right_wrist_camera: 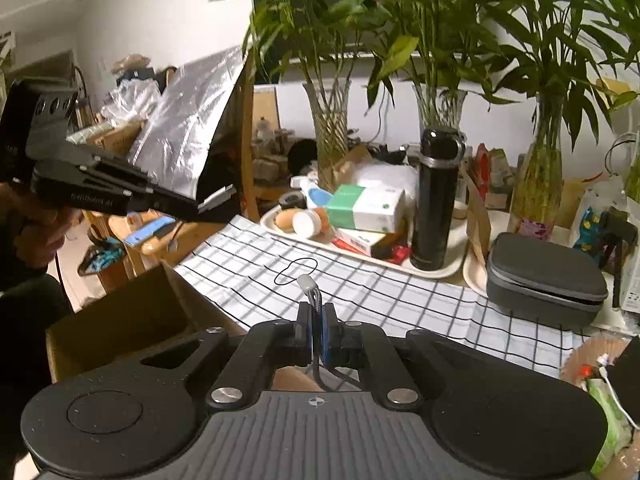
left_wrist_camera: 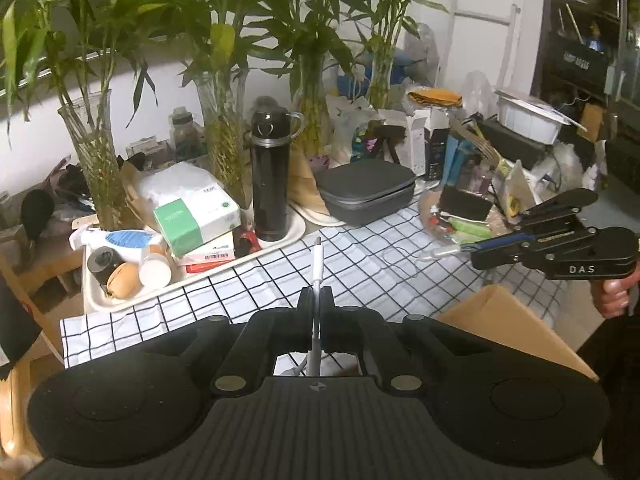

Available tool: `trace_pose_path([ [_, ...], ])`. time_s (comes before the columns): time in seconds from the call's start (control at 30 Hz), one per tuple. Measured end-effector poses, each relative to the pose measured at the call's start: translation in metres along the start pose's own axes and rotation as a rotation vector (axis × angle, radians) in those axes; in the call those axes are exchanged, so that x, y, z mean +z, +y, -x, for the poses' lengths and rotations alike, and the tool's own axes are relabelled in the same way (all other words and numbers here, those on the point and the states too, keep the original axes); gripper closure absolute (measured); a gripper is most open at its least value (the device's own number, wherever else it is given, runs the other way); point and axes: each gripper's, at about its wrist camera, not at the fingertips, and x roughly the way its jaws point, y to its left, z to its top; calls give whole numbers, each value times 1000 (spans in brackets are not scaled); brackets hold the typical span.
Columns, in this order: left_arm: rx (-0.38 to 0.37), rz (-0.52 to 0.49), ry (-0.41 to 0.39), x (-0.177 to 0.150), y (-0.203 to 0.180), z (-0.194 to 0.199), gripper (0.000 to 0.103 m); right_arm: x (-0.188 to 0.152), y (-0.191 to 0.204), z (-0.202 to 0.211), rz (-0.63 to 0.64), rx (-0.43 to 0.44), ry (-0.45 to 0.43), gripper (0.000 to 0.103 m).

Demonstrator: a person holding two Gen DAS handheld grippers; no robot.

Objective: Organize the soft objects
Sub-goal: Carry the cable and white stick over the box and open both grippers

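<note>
I hold one cable in each gripper, above the near edge of the checked tablecloth (left_wrist_camera: 248, 280). The left gripper (left_wrist_camera: 316, 300) is clamped on a white cable (left_wrist_camera: 317, 264). Its jaws are together with only the cable's thickness between them. The plug end stands straight out ahead of the fingertips, pointing toward the tray (left_wrist_camera: 280, 246) at the far side of the cloth. The slack runs back under the gripper body (out of view from there).

The right gripper (right_wrist_camera: 317, 320) is clamped likewise on a braided grey cable (right_wrist_camera: 316, 300). Its pale plug tip projects forward past the blue pads (right_wrist_camera: 329, 332), and the tail drops below the gripper. In both cases the cable's long axis lies along the line of the fingers, not across it.

The relation that governs the coming move is the position of the cardboard box (right_wrist_camera: 120, 320). It sits off the near corner of the cloth, below the level of both grippers. In the right wrist view it lies to the left of the right jaws. In the left wrist view a flap of it shows low and to the right of the left jaws. I judge that the box sits between the two hands, near to both, and which hand is nearer I cannot tell. I judge it to be the likely receptacle for the cables.

A thin black loop (right_wrist_camera: 296, 271) lies flat on the cloth ahead of the right gripper. I cannot identify what it is.
</note>
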Motion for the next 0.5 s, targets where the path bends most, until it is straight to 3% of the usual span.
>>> trace_pose_path([
  [0.33, -8, 79, 14, -20, -13, 32, 100, -3, 31, 13, 33, 58, -23, 96],
  [0.5, -2, 107, 64, -32, -19, 30, 100, -7, 42, 17, 51, 67, -15, 96],
])
